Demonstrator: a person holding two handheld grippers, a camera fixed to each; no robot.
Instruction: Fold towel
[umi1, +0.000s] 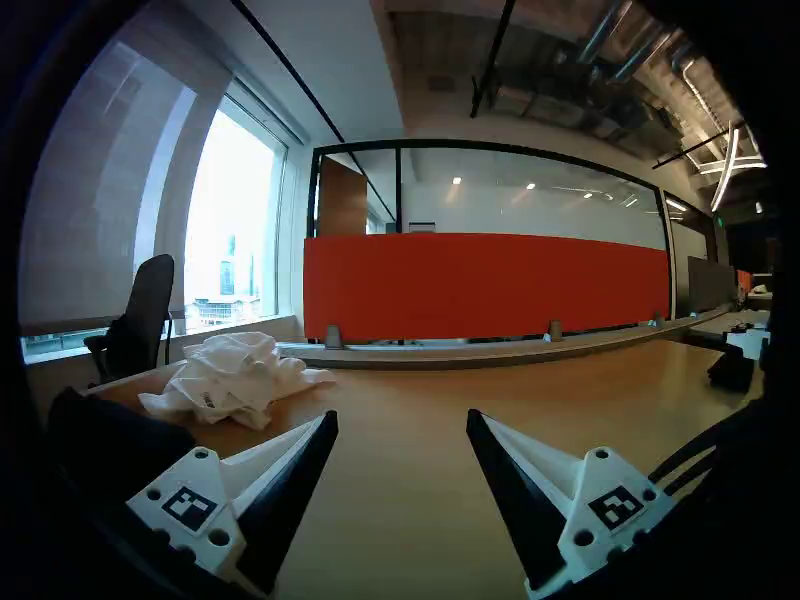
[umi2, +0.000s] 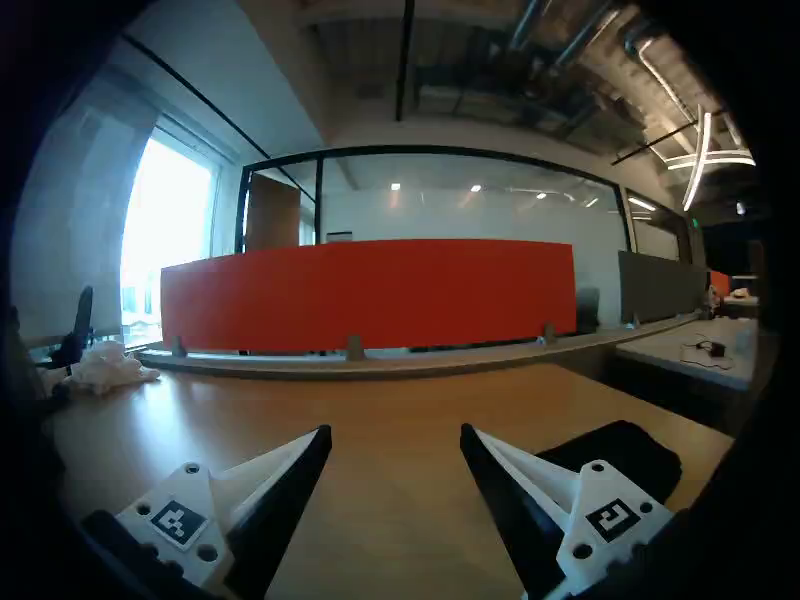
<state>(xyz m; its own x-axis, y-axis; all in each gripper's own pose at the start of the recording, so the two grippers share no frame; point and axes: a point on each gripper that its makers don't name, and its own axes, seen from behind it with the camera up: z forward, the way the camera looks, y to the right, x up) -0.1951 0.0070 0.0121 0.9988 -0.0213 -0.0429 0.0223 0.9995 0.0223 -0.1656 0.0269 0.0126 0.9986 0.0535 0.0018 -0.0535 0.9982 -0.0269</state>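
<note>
A crumpled white towel lies in a heap on the wooden table, ahead and left of my left gripper. That gripper stands open just above the tabletop, a short way from the towel, with nothing between its fingers. From the right gripper view the same towel is small and far off at the left end of the table. My right gripper is open too, low over bare wood, holding nothing.
A red divider panel runs along the table's far edge. A black office chair stands by the window at the left. A black object lies on the table by my right gripper's right finger. A dark object sits far right.
</note>
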